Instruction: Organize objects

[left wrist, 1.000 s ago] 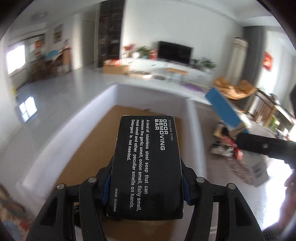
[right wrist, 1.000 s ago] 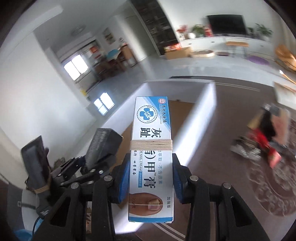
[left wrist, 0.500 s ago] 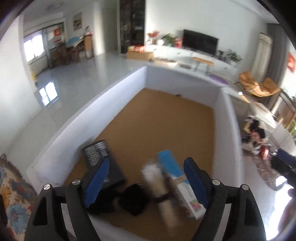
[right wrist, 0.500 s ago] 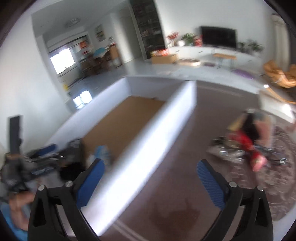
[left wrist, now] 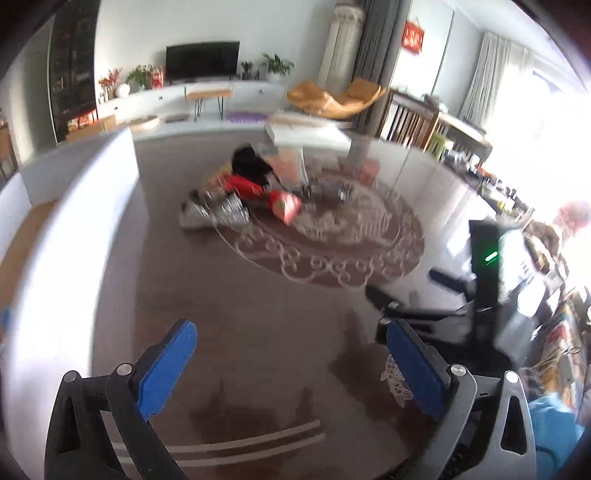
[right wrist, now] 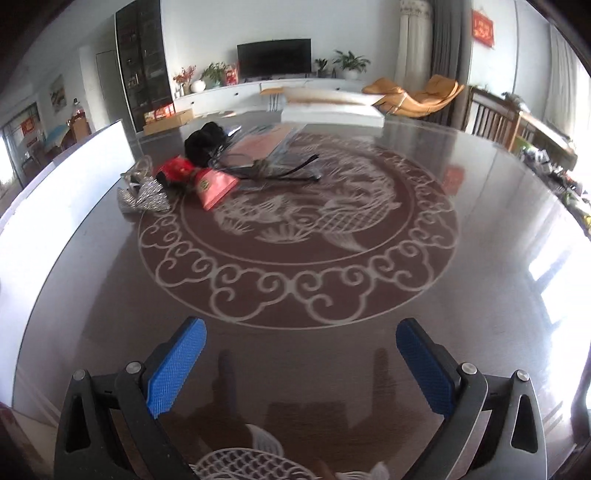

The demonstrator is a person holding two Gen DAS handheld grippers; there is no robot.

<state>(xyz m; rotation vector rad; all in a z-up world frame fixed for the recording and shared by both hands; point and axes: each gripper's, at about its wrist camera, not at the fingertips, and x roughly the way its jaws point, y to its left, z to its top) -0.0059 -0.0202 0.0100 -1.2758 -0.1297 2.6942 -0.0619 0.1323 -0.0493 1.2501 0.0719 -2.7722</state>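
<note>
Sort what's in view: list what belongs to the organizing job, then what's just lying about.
Job:
white box
pile: black pouch, red packet, pink packet, silver item
left gripper, right gripper, both open, empty

Lying about:
TV
orange lounge chair
plants

Walls: plain white wall (right wrist: 207,33) behind a flat black television (right wrist: 273,58).
Furniture: long low white cabinet (right wrist: 236,96), tall dark glass-fronted bookcase (right wrist: 144,66), tan curved lounge chair (right wrist: 417,96).
Plants: green potted plants (right wrist: 351,61) on the cabinet.
Light: bright daylight through pale curtains (left wrist: 491,70) at right.
Counter: glossy dark brown counter (right wrist: 332,350) with white scroll-and-fish pattern.
</note>
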